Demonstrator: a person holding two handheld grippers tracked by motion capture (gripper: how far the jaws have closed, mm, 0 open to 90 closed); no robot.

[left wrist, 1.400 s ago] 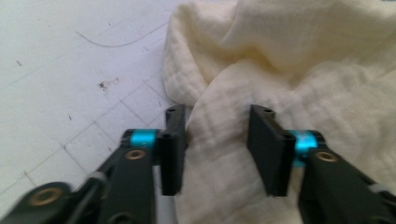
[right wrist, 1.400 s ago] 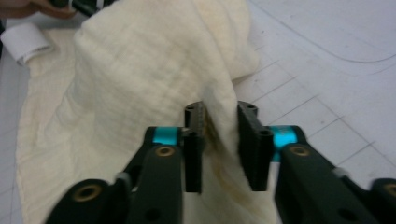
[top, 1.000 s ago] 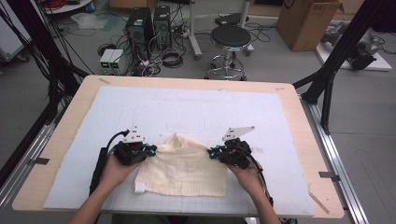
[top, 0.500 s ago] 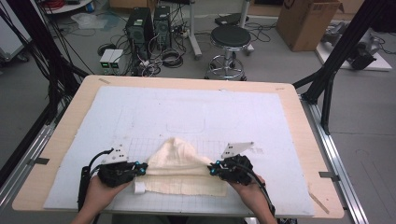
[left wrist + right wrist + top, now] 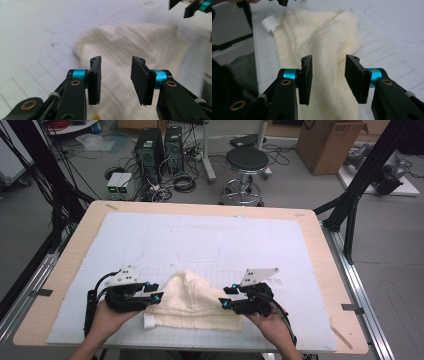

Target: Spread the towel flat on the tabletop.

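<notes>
A cream knitted cloth (image 5: pixel 190 302) lies folded in a hump on the white mat (image 5: pixel 210 240), close to the table's front edge. A white label (image 5: pixel 149 321) sticks out at its front left corner. My left gripper (image 5: pixel 156 292) sits at the cloth's left edge and my right gripper (image 5: pixel 226 297) at its right edge. Both pairs of jaws have just been opening. In the left gripper view the left gripper (image 5: pixel 116 65) is open above the cloth (image 5: pixel 130 42), with nothing pinched. In the right gripper view the right gripper (image 5: pixel 328 62) is open over the cloth (image 5: pixel 319 32), pads apart from it.
The mat covers most of a wooden table (image 5: pixel 320 245). Beyond its far edge stand a black stool (image 5: pixel 246 162), computer towers (image 5: pixel 160 145) amid cables, and a cardboard box (image 5: pixel 330 142). Black frame posts (image 5: pixel 360 185) rise at both sides.
Both grippers drew the cloth's far edge toward the front, folding it over. Then both jaws opened and let go, and the cloth now lies free between them.
</notes>
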